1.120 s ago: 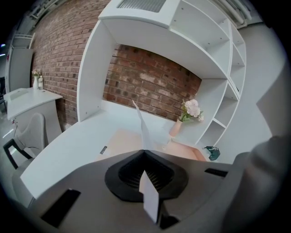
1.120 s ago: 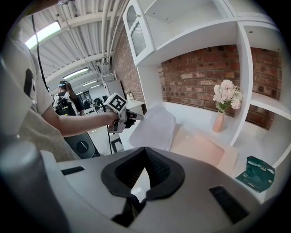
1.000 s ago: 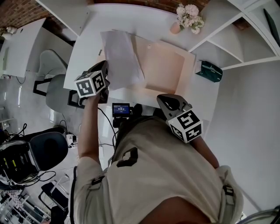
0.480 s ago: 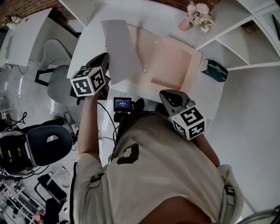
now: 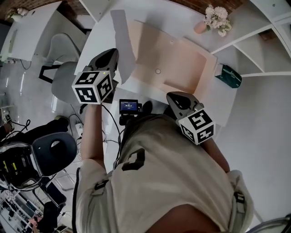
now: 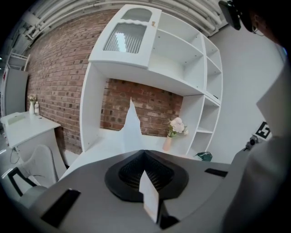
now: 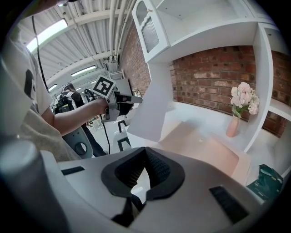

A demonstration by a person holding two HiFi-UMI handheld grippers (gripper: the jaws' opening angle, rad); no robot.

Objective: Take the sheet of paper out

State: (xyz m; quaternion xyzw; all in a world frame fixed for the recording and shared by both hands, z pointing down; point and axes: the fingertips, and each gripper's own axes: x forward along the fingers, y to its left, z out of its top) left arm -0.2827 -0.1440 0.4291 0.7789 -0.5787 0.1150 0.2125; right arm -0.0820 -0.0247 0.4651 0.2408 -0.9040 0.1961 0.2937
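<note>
A thin white sheet of paper (image 5: pixel 122 36) is pinched at its near corner by the left gripper (image 5: pixel 113 54), whose jaws are pressed fully together on it; in the left gripper view a short edge of the sheet is seen standing between the closed pads, with the rest rising beyond the tips. The sheet is held up in the air, clear of the white desk (image 5: pixel 159 11), at the left side of a pale peach folder (image 5: pixel 177 59) that lies opened flat on the desk. No part of the sheet is seen tucked inside the folder. The right gripper (image 5: pixel 176 97) is held at the folder's near edge, its jaws closed together with nothing between them. A small pink vase of pale flowers (image 5: pixel 213 20) is stood at the far right corner of the desk, well apart from the sheet.
</note>
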